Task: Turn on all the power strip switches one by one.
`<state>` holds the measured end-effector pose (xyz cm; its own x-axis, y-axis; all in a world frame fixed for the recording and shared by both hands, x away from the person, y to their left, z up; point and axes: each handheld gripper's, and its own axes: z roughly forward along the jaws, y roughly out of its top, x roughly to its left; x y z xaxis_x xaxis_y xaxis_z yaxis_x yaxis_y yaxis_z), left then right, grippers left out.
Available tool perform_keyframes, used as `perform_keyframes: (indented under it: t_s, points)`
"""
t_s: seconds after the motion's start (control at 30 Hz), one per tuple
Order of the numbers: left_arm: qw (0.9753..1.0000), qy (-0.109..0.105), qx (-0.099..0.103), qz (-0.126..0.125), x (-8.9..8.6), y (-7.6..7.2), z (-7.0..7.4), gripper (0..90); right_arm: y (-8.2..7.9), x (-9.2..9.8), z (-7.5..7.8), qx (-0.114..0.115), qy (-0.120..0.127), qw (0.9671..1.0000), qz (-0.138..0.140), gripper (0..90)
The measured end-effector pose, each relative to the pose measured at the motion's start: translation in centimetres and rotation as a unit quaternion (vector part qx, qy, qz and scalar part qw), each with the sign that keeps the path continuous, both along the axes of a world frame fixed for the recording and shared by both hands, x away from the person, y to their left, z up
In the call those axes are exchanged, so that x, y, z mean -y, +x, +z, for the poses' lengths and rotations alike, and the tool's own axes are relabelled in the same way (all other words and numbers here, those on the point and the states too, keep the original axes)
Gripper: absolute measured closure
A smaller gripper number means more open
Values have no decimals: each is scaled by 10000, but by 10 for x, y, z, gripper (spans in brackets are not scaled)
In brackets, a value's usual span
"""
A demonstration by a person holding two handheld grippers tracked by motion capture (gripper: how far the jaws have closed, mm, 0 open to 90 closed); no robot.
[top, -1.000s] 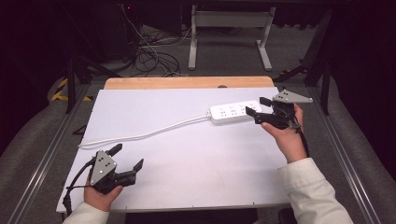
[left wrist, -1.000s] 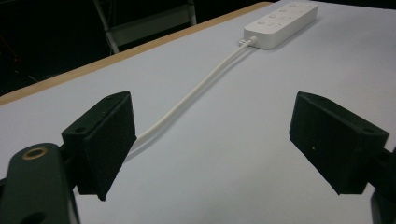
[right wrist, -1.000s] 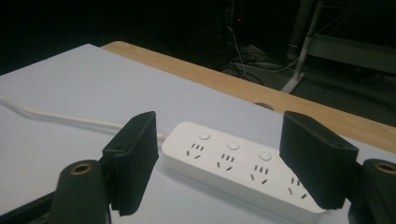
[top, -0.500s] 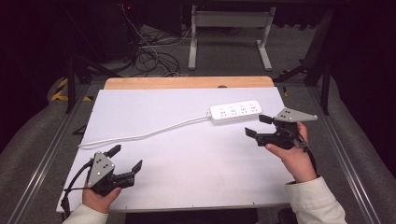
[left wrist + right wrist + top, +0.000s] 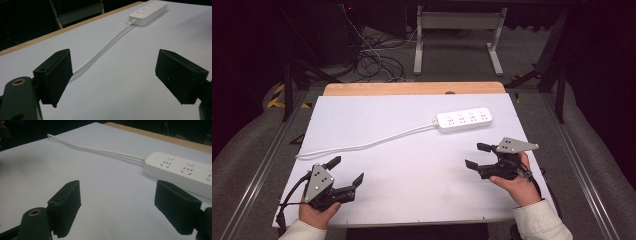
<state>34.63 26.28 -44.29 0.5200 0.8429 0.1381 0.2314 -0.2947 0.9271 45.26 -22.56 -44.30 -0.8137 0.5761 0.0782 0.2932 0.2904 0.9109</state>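
Observation:
A white power strip [image 5: 464,120] lies on the white table top [image 5: 412,150] at the back right, its white cable [image 5: 367,145] running left toward the table's left edge. My left gripper [image 5: 345,171] rests near the front left corner, open and empty, and looks along the cable [image 5: 102,50] toward the power strip [image 5: 148,11]. Near the right edge my right gripper [image 5: 478,155] is held low over the table, open and empty, in front of the strip. Its own view has the power strip [image 5: 180,172] just beyond the right jaw and the cable [image 5: 100,151] trailing away.
A wooden strip [image 5: 412,89] edges the table's far side. Behind it stand a white metal frame [image 5: 457,35] and a tangle of dark cables [image 5: 372,60] on the floor. Metal rails [image 5: 257,170] run along both sides of the table.
My right gripper has drawn back from the power strip toward the front right of the table and come down lower. The left gripper has barely moved.

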Motion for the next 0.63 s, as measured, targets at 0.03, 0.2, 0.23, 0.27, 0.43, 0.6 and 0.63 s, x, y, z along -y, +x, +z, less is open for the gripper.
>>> perform_keyframes:
  t_s: [0.03,0.2,0.23,0.27,0.43,0.6,0.63]
  points:
    - [10000,-22,-6,-6,0,0,0,143,-1,0,-4,-35,35,10000,40,208]
    - [10000,-42,-31,-51,-1,2,-2,134,-9,2,-22,-71,166,9998,103,190]
    - [10000,-33,-46,-63,-1,3,-2,134,-10,2,-25,-87,118,9999,66,190]
    - [9999,-35,-91,-74,-1,3,-3,134,-11,3,-28,-118,27,9999,45,190]
    - [9996,32,-281,-90,0,7,-8,109,-19,1,-34,-161,-298,9994,57,179]
    - [9996,116,-195,-141,1,6,-12,103,-21,0,-39,-171,-390,9990,-110,145]
    - [9996,103,-206,-175,1,7,-12,101,-21,1,-39,-164,-373,9991,-140,143]
